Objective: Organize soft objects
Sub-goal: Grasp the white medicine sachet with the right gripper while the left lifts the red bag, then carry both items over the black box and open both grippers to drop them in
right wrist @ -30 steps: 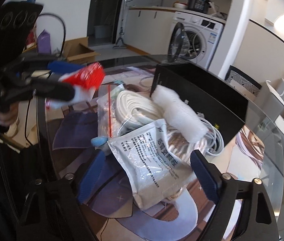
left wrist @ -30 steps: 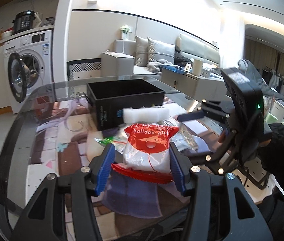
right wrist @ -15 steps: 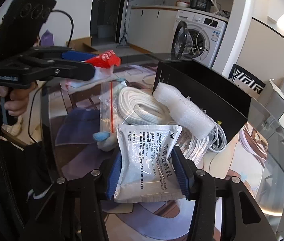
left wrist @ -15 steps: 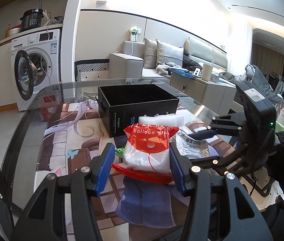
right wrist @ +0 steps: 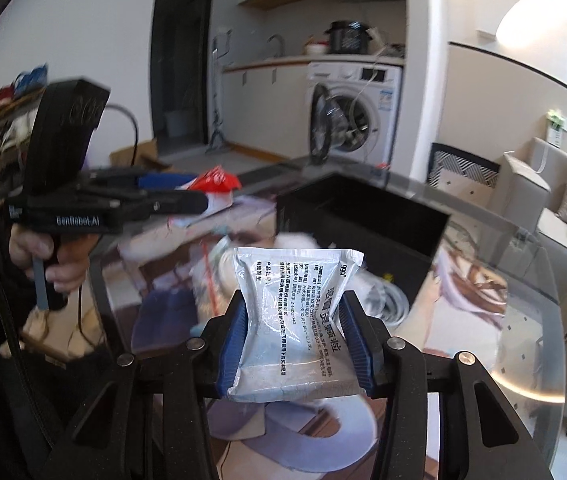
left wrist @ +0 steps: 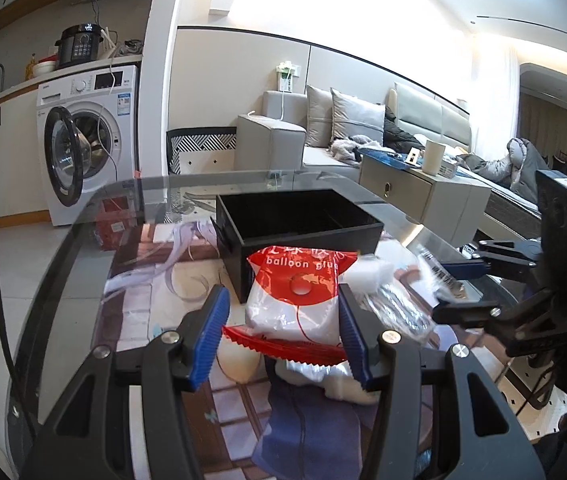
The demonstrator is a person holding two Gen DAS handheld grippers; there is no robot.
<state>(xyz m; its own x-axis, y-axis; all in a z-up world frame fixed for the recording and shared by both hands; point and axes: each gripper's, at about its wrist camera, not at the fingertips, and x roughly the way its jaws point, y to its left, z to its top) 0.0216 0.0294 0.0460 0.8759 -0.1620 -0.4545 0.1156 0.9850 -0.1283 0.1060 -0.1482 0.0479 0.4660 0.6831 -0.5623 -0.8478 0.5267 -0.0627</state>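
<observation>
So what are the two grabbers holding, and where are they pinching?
The left gripper pinches the balloon glue bag across its lower sides. The right gripper squeezes the silver packet around its middle.

The box (left wrist: 297, 226) sat mid-frame on the surface (left wrist: 83, 264) (washing machine (left wrist: 87, 140) behind, upper left), balloon packet (left wrist: 297, 296) before it.

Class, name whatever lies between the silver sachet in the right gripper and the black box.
In the right wrist view, a white foam roll and coiled white cable lie between silver sachet and black box.
</observation>
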